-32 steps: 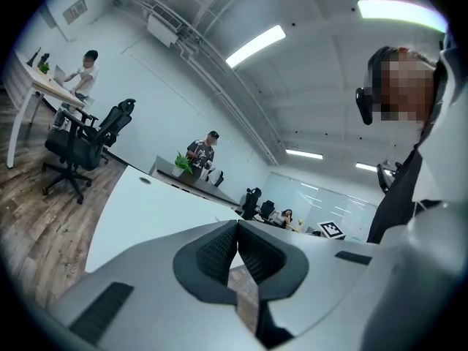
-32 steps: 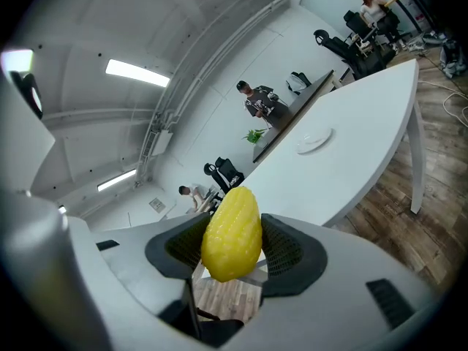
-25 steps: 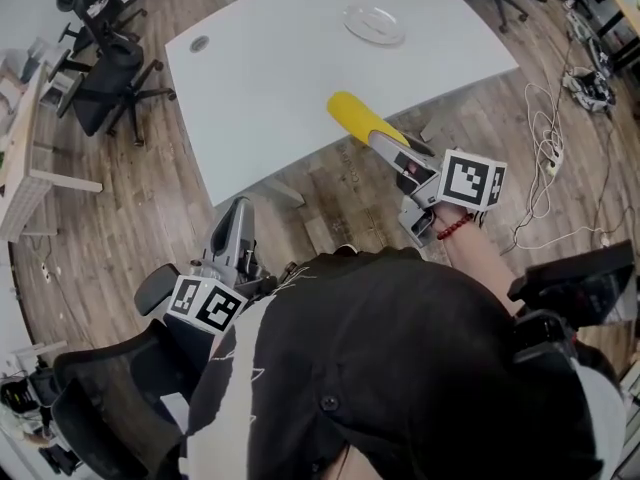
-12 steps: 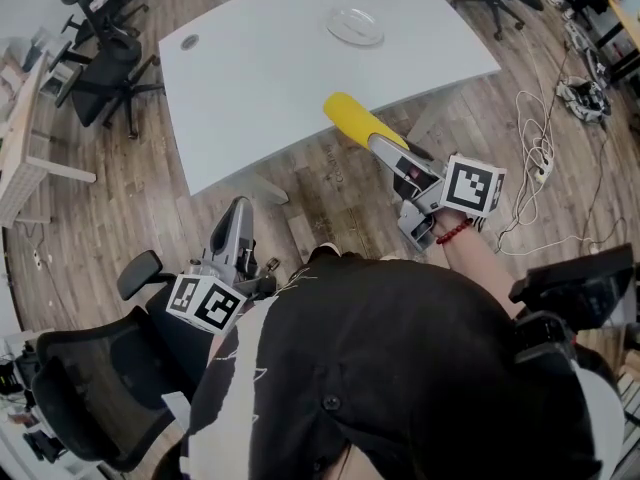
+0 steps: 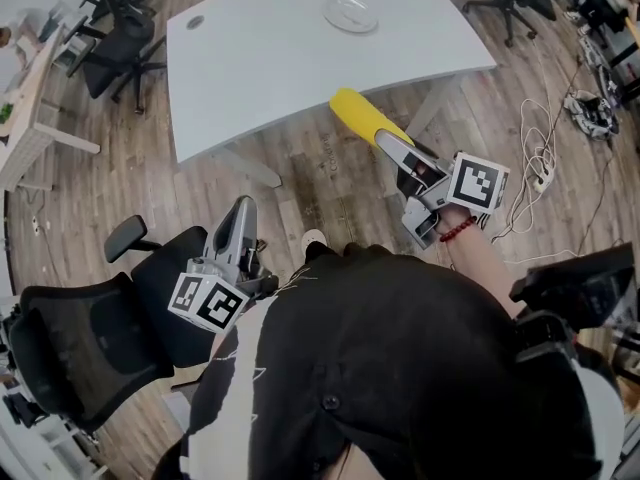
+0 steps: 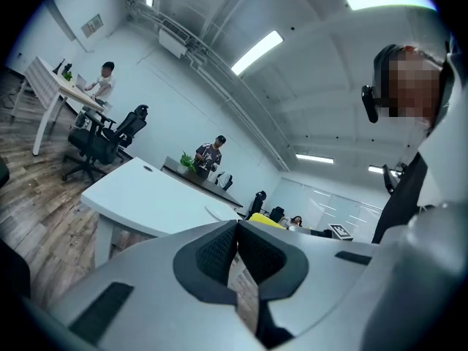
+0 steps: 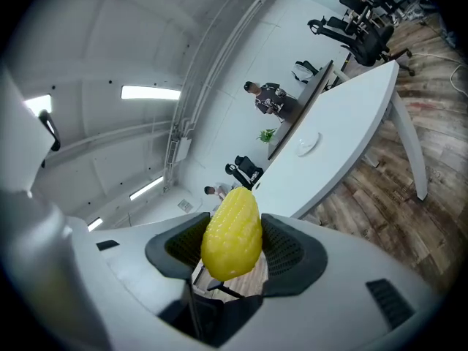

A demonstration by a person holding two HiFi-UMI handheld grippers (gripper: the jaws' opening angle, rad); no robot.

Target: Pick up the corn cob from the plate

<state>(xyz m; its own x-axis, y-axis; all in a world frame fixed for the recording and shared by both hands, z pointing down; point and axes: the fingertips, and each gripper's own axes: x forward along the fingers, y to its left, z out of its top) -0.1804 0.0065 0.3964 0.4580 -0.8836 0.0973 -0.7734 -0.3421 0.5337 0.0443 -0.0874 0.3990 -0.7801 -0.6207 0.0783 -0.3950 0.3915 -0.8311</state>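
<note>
The yellow corn cob is off the plate, and my right gripper is shut on its near end above the wooden floor, just in front of the white table. In the right gripper view the corn cob stands clamped between the two dark pads. The empty round plate lies at the far side of the table. My left gripper hangs low at my left side, away from the table. In the left gripper view the left gripper is shut with nothing between its pads.
A black office chair stands close at my lower left. More chairs stand beyond the table's left end. Cables and a power strip lie on the floor at right. People sit at far desks.
The table and plate have slid up and away in the head view while a black chair has come in at lower left. The right gripper still holds the corn.
</note>
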